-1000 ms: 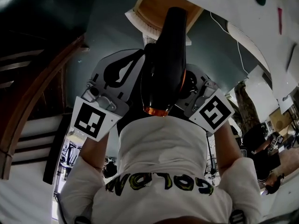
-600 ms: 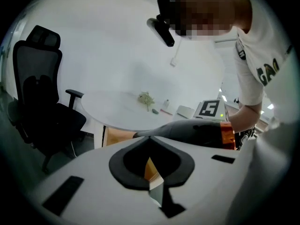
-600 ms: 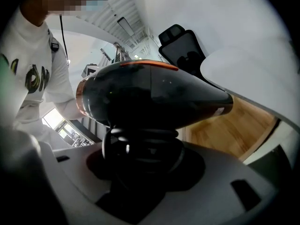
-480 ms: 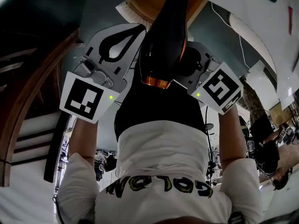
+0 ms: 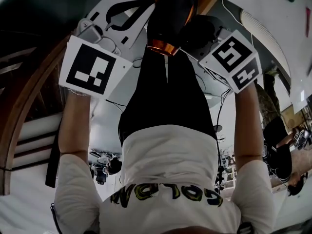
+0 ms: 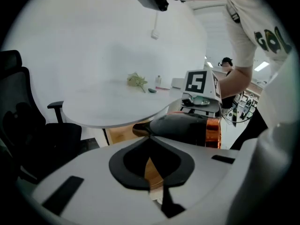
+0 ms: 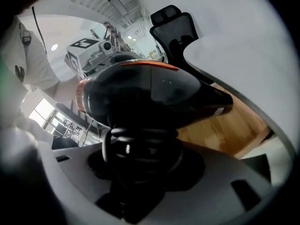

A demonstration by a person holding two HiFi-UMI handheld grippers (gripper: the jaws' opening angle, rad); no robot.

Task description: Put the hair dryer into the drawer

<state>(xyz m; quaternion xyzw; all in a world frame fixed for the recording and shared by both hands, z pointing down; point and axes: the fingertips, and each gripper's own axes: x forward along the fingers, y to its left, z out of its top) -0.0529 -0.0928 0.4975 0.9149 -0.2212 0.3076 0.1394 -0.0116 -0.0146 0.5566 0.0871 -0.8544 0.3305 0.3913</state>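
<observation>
The hair dryer is black with an orange ring at its back end. Its nose points away from me toward the wooden drawer, open below the white table top. My right gripper is shut on the dryer's handle, where the coiled cord is wound. In the head view this gripper is mostly hidden behind the dryer. My left gripper is shut with nothing in it, its tips meeting just left of the dryer. In the head view the left gripper sits beside the dryer's body.
A white round table carries a small green thing and other small items. A black office chair stands to its left and shows behind the dryer as well. Other people stand at the right edge.
Both grippers and the hair dryer have moved up the head view toward the drawer. The drawer's wooden inside has slid nearly out of the top of that view.
</observation>
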